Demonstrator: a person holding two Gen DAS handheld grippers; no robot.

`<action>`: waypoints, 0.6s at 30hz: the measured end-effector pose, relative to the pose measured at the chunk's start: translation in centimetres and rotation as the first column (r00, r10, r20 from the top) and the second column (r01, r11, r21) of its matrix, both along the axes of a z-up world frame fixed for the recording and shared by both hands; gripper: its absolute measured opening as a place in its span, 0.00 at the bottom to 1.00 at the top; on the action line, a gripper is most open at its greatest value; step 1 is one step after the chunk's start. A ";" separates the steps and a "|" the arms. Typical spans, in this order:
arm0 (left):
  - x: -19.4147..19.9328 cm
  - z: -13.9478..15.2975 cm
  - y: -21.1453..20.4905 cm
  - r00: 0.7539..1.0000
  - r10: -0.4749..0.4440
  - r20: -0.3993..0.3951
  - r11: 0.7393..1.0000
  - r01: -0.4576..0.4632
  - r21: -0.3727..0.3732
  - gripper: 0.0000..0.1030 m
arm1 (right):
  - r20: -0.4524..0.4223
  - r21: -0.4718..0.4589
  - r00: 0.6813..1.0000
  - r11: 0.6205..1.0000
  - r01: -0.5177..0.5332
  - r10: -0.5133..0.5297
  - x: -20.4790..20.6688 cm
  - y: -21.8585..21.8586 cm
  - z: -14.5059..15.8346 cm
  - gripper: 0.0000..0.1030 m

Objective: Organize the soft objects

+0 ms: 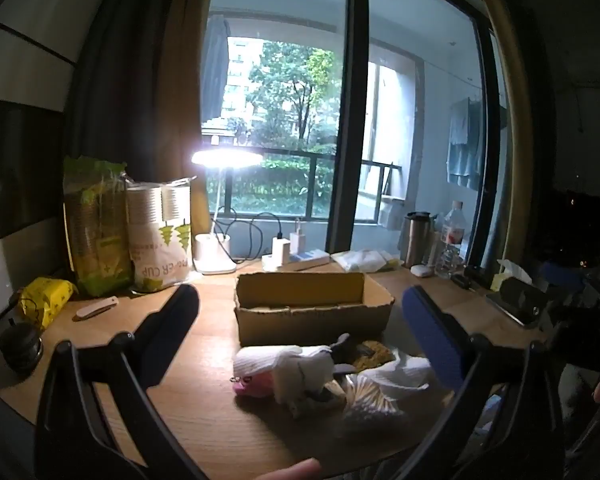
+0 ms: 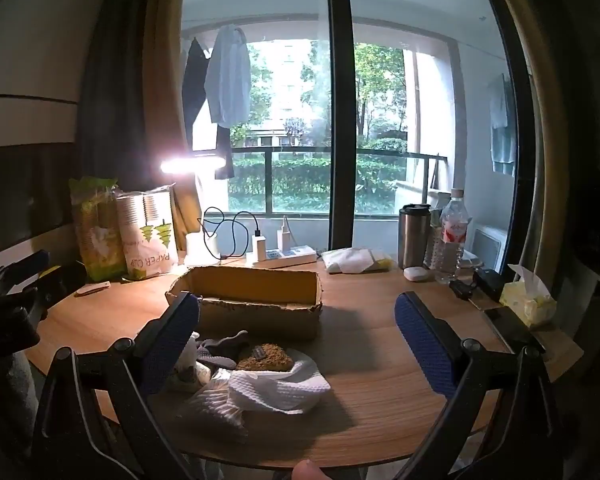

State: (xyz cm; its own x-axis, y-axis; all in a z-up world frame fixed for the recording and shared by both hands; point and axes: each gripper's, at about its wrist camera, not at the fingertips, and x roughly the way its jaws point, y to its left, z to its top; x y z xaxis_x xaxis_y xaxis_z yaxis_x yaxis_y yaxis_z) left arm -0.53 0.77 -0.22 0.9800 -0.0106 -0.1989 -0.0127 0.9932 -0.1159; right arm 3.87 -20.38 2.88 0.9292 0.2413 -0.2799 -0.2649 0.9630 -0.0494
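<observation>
Wooden bench (image 2: 380,380), lit desk lamp (image 1: 226,158), paper cup packs (image 1: 158,236), power strip (image 2: 284,256) with chargers, steel tumbler (image 2: 414,234), water bottle (image 2: 452,236), tissue box (image 2: 528,300), yellow packet (image 1: 46,300).

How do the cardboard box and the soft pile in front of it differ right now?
The cardboard box is rigid, brown and open-topped; I see nothing soft inside. The soft pile is loose, mostly white cloth, heaped directly on the table. The box stands farther from both grippers. Both rest on the table, ungripped.
</observation>
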 end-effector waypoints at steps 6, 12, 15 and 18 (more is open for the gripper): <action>0.0 -0.1 0.0 1.000 0.002 -0.001 1.000 -0.002 -0.003 1.00 | -0.002 -0.002 1.000 1.000 0.000 0.000 -0.1 0.1 0.0 0.97; 0.1 0.0 0.0 1.000 -0.002 -0.008 1.000 0.002 -0.003 1.00 | -0.008 -0.001 1.000 1.000 0.003 -0.003 0.0 0.0 -0.1 0.97; 0.1 0.0 -0.1 1.000 0.000 -0.005 1.000 0.000 -0.002 1.00 | -0.007 -0.001 1.000 1.000 0.003 -0.003 0.0 0.0 -0.1 0.97; 0.1 -0.1 -0.1 1.000 0.000 -0.006 1.000 0.000 -0.001 1.00 | -0.010 0.001 1.000 1.000 0.002 -0.002 0.0 0.0 -0.2 0.97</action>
State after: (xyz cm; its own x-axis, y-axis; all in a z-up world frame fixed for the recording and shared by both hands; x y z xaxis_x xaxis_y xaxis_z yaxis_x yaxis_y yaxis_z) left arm -0.46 0.66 -0.32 0.9788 -0.0105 -0.2045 -0.0137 0.9931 -0.1166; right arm 3.90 -20.39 2.72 0.9268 0.2398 -0.2889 -0.2637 0.9635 -0.0462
